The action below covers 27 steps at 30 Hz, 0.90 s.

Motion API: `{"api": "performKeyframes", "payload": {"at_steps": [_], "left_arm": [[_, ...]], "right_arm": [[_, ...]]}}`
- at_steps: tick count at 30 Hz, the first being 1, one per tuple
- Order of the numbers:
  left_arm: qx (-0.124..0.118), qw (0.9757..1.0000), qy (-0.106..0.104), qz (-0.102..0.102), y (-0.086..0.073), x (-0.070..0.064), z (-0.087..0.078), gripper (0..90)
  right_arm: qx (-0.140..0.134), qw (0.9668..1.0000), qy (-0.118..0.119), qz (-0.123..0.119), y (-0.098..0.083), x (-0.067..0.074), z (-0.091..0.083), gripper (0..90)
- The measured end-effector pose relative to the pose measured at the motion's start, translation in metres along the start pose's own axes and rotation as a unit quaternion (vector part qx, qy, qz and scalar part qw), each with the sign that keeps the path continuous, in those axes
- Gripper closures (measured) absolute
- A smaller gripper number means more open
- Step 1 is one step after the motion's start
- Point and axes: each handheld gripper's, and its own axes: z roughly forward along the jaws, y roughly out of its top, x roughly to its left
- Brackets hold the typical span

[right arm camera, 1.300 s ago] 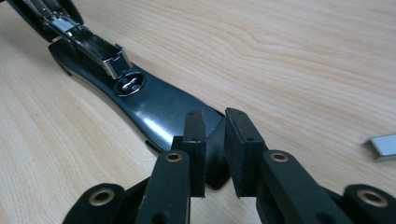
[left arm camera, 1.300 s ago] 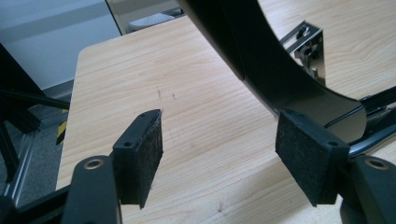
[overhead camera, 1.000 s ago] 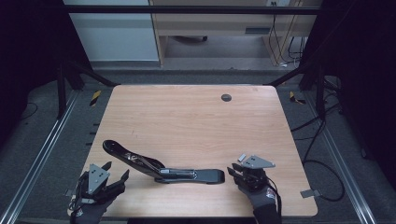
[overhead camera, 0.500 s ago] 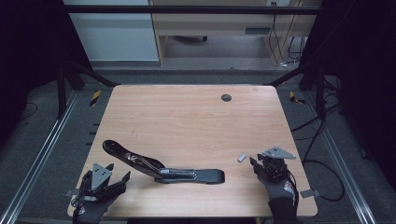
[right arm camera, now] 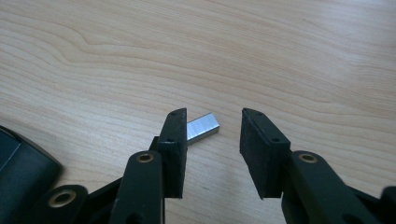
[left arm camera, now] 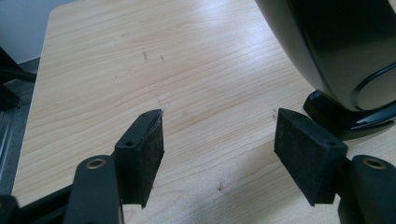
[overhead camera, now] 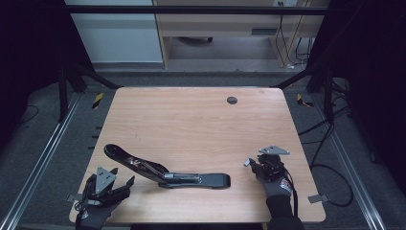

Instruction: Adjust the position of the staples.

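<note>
Two jaw sets stand wide, nothing held. Staple strip [right arm camera: 202, 127] lies on table [overhead camera: 191, 120], right of opened stapler [overhead camera: 165, 173], w/ right gripper [right arm camera: 212, 140] just opened over it. Next, prob.: re-grip strip, load stapler.

In the right gripper view, the small silver metal staple strip [right arm camera: 203, 127] is partly hidden behind the right gripper's [right arm camera: 212, 140] left pad. The black plastic-and-metal long-arm stapler [left arm camera: 336, 56] is cut off by the left gripper view's top and right edges (upper arm mostly). In the high view the strip [overhead camera: 246, 162] is too small to make out.
</note>
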Motion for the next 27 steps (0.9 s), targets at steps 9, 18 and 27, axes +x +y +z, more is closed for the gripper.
{"api": "performKeyframes", "payload": {"at_steps": [9, 18, 27], "left_arm": [[-0.001, 1.0000, -0.001, 0.001, 0.000, 0.000, -0.002, 32.4], [0.003, 1.0000, 0.000, 0.008, 0.000, -0.001, -0.002, 32.4], [0.005, 1.0000, -0.001, 0.007, 0.000, -0.001, -0.001, 32.5]], "right_arm": [[0.016, 0.9997, -0.001, 0.018, 0.002, 0.008, 0.015, 61.5], [0.025, 0.9993, -0.002, 0.027, 0.004, 0.013, 0.024, 61.6], [0.036, 0.9988, -0.004, 0.032, 0.005, 0.011, 0.029, 66.1]]}}
